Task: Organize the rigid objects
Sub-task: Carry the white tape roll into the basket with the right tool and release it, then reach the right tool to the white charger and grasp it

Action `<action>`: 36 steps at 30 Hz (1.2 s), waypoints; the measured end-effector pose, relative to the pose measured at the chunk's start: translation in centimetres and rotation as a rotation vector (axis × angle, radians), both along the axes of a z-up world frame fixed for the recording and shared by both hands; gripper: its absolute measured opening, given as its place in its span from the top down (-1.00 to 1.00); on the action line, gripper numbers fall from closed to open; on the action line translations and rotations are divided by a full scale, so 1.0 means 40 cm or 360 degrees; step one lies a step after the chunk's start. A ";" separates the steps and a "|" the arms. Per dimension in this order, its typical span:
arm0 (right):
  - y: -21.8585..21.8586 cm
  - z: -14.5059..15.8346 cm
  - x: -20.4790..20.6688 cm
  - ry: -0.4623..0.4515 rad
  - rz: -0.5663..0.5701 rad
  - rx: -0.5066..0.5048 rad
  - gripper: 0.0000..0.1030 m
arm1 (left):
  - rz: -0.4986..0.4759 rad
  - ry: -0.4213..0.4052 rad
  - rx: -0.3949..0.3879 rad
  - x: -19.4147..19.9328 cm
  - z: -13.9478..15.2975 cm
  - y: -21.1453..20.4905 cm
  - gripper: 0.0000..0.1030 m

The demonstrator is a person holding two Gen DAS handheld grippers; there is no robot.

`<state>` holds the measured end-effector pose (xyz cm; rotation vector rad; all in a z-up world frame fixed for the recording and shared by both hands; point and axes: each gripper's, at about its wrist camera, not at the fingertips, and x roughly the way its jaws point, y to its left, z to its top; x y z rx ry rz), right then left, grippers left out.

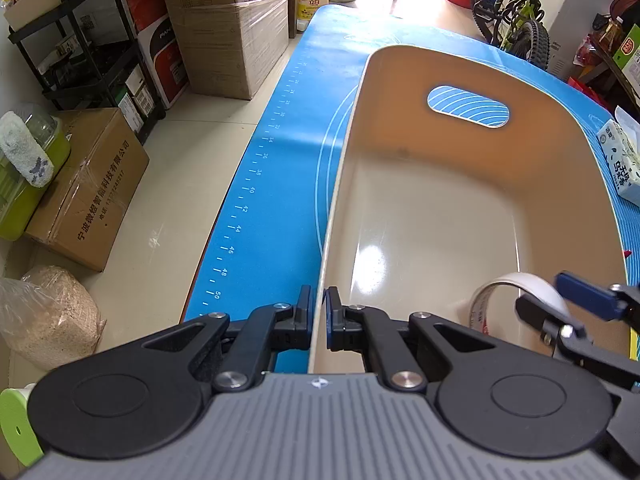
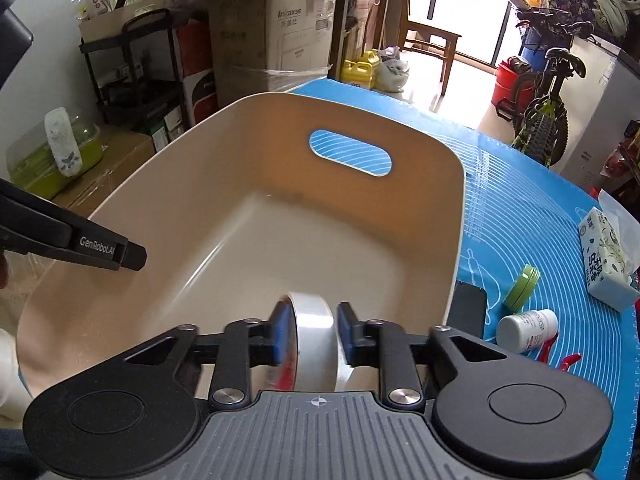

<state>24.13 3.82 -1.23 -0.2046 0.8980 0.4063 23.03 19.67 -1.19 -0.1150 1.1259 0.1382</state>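
Over bin (image 2: pixel 460 216) | right gripper (image 2: pixel 310 334) clamps tape roll (image 2: pixel 314 332) | left gripper (image 1: pixel 318 316) pinches rim

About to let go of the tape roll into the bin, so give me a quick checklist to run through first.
1. Left gripper clamped on bin wall: ok.
2. Right gripper holding tape roll: ok.
3. Tape roll over the bin interior, inside the rim: ok.
4. Bin floor below free of other items: ok.
5. Tape roll touching the bin floor: cannot tell.
6. Bin resting flat on blue mat: cannot tell.
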 end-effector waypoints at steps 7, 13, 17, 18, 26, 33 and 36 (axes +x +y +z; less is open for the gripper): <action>-0.083 0.070 -0.014 -0.0073 -0.0097 0.0147 -0.31 | 0.0001 -0.0002 -0.0005 0.000 0.002 -0.002 0.86; -0.160 0.141 -0.033 -0.0159 -0.0198 0.0273 -0.41 | 0.0000 -0.0001 -0.0005 0.000 0.002 -0.002 0.86; -0.216 0.161 -0.043 -0.0200 -0.0265 0.0253 -0.41 | 0.0000 -0.0001 -0.0008 0.000 0.002 -0.002 0.86; -0.233 0.163 -0.044 -0.0214 -0.0291 0.0236 -0.41 | -0.0001 -0.0001 -0.0010 0.000 0.001 -0.002 0.86; -0.377 0.129 -0.038 -0.0181 -0.0574 0.0136 -0.41 | -0.0001 -0.0001 -0.0013 0.000 0.001 0.000 0.86; -0.402 0.046 -0.075 -0.0005 -0.0596 0.0036 -0.41 | -0.0001 0.0001 -0.0008 0.000 0.000 0.000 0.86; -0.387 0.020 -0.095 0.0068 -0.0556 0.0025 -0.40 | -0.0002 0.0001 -0.0009 -0.001 0.000 0.000 0.86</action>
